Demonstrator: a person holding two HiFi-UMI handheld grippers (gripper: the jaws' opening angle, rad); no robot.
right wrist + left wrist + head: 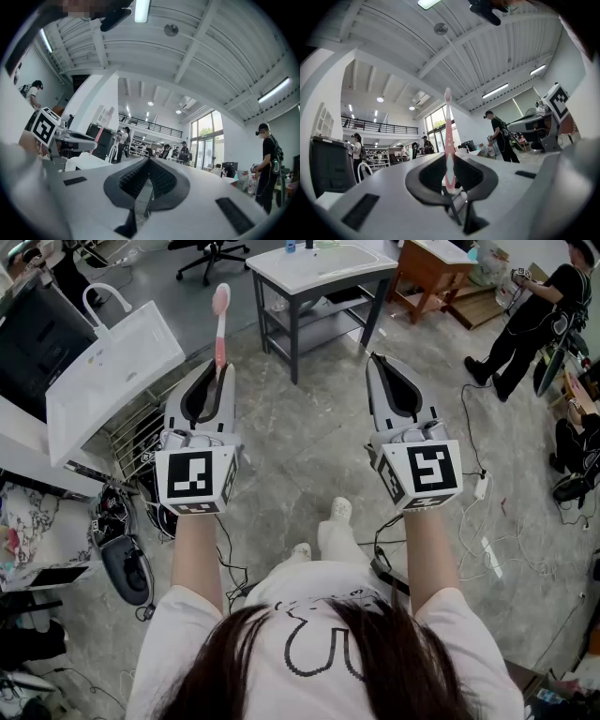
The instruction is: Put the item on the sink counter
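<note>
A pink toothbrush (221,324) stands upright with its head up, gripped by its handle in my left gripper (217,368), whose jaws are shut on it. In the left gripper view the toothbrush (448,136) rises from between the black pads (429,176). My right gripper (378,362) is held level beside it, shut with nothing inside; its pads (161,180) meet along a thin slit. Both are held high above the floor. The white sink counter (319,270) on grey legs stands ahead, well beyond both grippers.
A white handled bag (108,371) sits on a wire rack at the left. Beyond the counter are an office chair (214,254) and a wooden desk (433,268). A person in black (530,320) stands at the right. Cables and a power strip (480,488) lie on the floor.
</note>
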